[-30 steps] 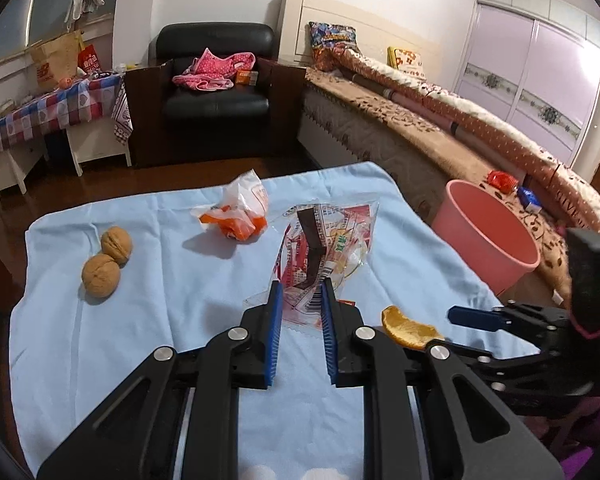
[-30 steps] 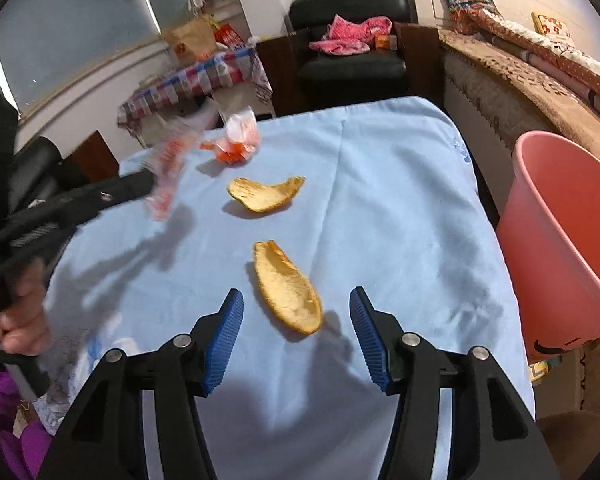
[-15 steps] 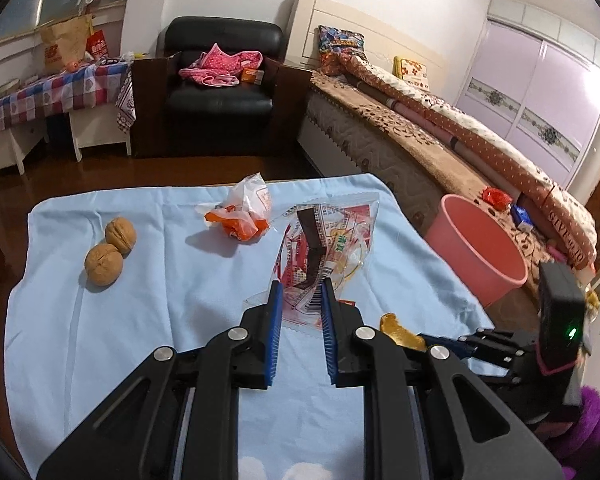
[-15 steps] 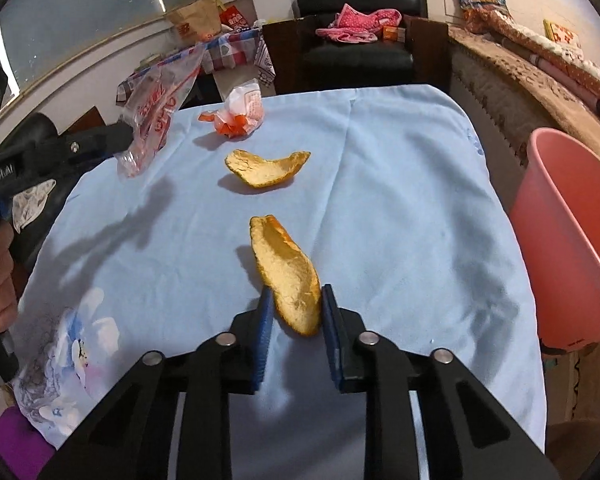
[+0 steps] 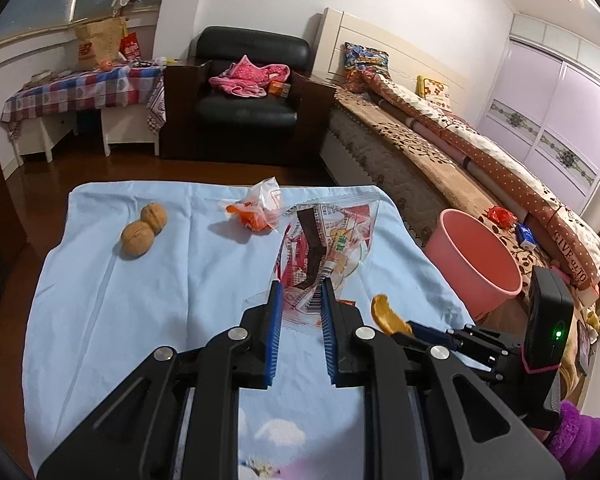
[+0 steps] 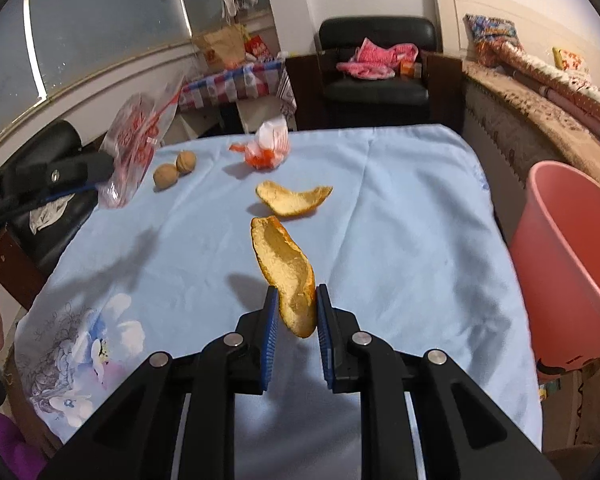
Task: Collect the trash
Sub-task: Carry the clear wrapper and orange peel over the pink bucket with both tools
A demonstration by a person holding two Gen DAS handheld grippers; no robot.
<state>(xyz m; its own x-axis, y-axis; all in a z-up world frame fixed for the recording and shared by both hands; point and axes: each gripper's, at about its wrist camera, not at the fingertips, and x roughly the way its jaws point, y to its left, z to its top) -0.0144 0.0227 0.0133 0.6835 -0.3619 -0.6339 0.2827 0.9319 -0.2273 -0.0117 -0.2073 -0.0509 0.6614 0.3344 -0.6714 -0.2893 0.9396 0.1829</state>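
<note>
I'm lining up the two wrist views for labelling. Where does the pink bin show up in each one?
Left wrist view: the pink bin stands right of centre, off the right edge of the table, beside the bed.
Right wrist view: the pink bin fills the right edge, cropped, just off the table.
Shared landmark: the two walnuts on the blue cloth.

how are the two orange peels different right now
The long orange peel is pinched in the right gripper and lifted off the blue cloth; the curved orange peel lies loose on it. The long one points away from the camera; the curved one lies crosswise. Both show their pale inner side.
</note>
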